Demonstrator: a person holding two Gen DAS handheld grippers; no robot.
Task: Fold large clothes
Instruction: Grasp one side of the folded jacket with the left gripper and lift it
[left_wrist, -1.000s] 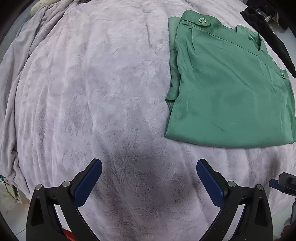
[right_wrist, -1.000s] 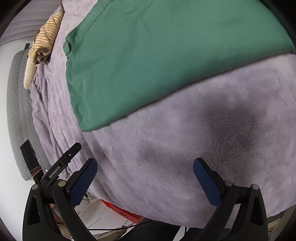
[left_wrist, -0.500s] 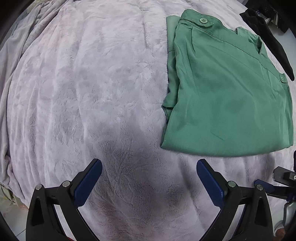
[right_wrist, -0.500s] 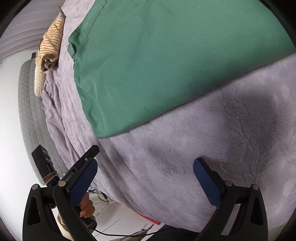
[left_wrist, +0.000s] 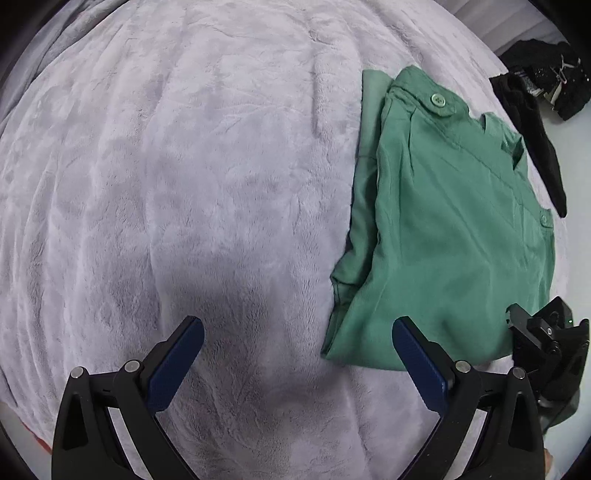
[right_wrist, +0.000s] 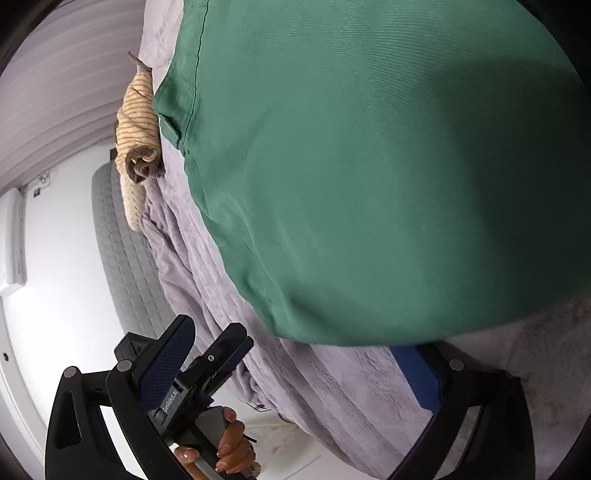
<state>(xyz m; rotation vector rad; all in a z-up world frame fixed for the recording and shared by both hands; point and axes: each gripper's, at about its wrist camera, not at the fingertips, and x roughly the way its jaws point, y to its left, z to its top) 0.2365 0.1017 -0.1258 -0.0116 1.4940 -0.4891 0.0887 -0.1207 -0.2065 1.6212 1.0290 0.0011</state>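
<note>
Both your left gripper (left_wrist: 297, 356) and right gripper (right_wrist: 295, 363) gape empty; snagging the green garment (left_wrist: 454, 236) at three o'clock could undo its folds.

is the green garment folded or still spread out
Folded: the green garment lies as a compact rectangle on the lilac blanket, with layered edges stacked along its left side.
</note>
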